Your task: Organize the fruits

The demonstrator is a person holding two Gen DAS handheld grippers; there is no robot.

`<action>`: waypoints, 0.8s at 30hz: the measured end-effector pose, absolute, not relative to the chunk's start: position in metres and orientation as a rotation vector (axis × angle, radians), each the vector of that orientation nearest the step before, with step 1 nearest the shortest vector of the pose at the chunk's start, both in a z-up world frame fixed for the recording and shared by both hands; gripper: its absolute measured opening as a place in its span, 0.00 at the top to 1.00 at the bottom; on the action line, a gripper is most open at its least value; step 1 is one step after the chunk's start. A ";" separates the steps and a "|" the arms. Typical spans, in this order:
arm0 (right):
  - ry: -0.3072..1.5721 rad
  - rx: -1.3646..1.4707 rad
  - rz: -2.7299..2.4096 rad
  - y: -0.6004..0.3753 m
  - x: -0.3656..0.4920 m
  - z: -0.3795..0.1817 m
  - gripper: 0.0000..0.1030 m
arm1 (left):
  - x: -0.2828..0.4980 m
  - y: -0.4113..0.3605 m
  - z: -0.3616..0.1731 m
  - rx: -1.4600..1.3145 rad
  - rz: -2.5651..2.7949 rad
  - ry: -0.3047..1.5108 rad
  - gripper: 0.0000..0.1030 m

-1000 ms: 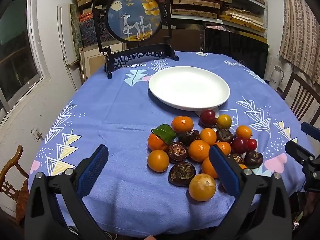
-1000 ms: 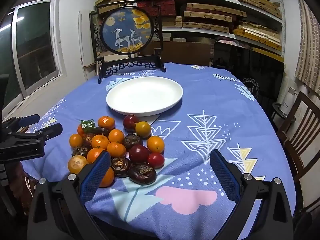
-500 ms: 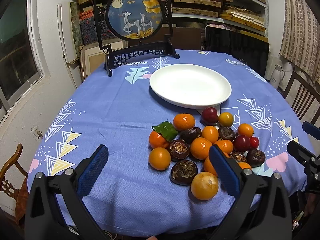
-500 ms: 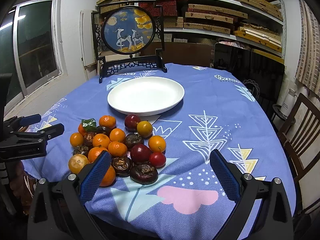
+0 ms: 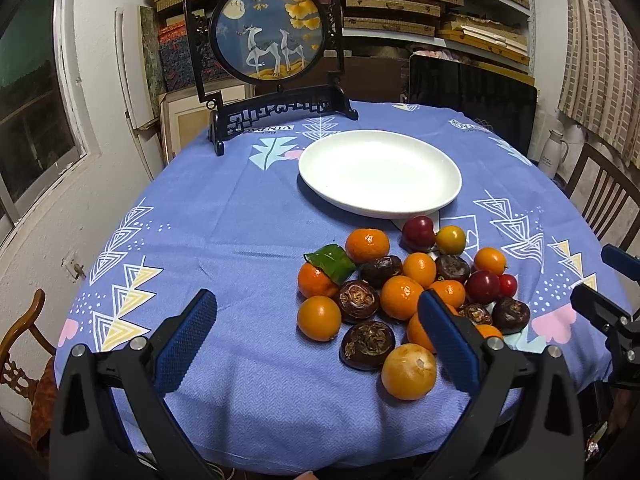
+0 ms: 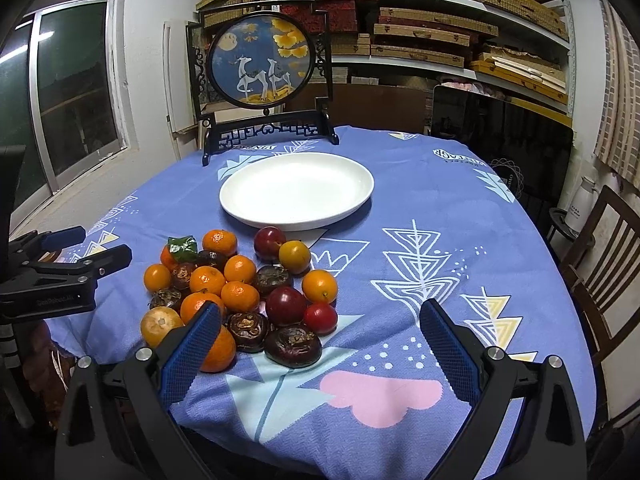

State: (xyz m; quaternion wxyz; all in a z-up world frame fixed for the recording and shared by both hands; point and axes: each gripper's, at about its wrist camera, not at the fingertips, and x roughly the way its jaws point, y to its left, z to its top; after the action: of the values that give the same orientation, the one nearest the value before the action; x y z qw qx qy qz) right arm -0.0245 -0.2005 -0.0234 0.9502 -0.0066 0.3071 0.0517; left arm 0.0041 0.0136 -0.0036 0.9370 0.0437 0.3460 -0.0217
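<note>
A pile of fruit (image 5: 404,292) lies on the blue tablecloth: several orange mandarins, dark brown fruits, red plums and a yellow one; it also shows in the right wrist view (image 6: 240,284). An empty white plate (image 5: 380,172) sits just behind the pile, also seen from the right wrist (image 6: 296,190). My left gripper (image 5: 316,320) is open and empty, hovering over the near left side of the pile. My right gripper (image 6: 316,324) is open and empty, over the pile's near right side.
A round blue deer picture in a black stand (image 5: 272,36) stands at the table's far edge. Wooden chairs (image 6: 600,256) flank the round table. A white jug (image 6: 580,204) sits at the right. Shelves of boxes line the back wall.
Both grippers have edged slightly forward toward the fruit pile; the fruit looks a little nearer. Both stay open. Nothing on the table has moved.
</note>
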 end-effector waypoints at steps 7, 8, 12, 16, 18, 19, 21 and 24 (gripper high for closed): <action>0.625 -0.013 0.107 -0.200 -0.024 -0.023 0.03 | 0.005 0.013 -0.005 0.090 -0.043 0.710 0.04; 0.626 -0.013 0.107 -0.200 -0.024 -0.023 0.03 | 0.005 0.013 -0.005 0.091 -0.043 0.711 0.04; 0.626 -0.012 0.107 -0.200 -0.024 -0.023 0.03 | 0.006 0.013 -0.007 0.093 -0.040 0.716 0.04; 0.628 -0.015 0.108 -0.199 -0.024 -0.024 0.03 | 0.007 0.013 -0.008 0.094 -0.039 0.717 0.04; 0.624 -0.015 0.108 -0.199 -0.025 -0.024 0.03 | 0.007 0.013 -0.008 0.094 -0.038 0.717 0.04; 0.625 -0.014 0.108 -0.199 -0.025 -0.024 0.03 | 0.007 0.013 -0.008 0.093 -0.037 0.718 0.04; 0.626 -0.013 0.108 -0.199 -0.025 -0.024 0.03 | 0.008 0.014 -0.009 0.090 -0.035 0.723 0.04; 0.627 -0.016 0.109 -0.198 -0.026 -0.024 0.03 | 0.009 0.016 -0.010 0.088 -0.033 0.729 0.04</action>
State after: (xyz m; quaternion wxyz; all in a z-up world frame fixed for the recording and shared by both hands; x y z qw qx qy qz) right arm -0.0255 -0.1983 -0.0240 0.9498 -0.0077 0.3083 0.0534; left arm 0.0089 0.0155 -0.0101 0.9332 0.0430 0.3563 -0.0160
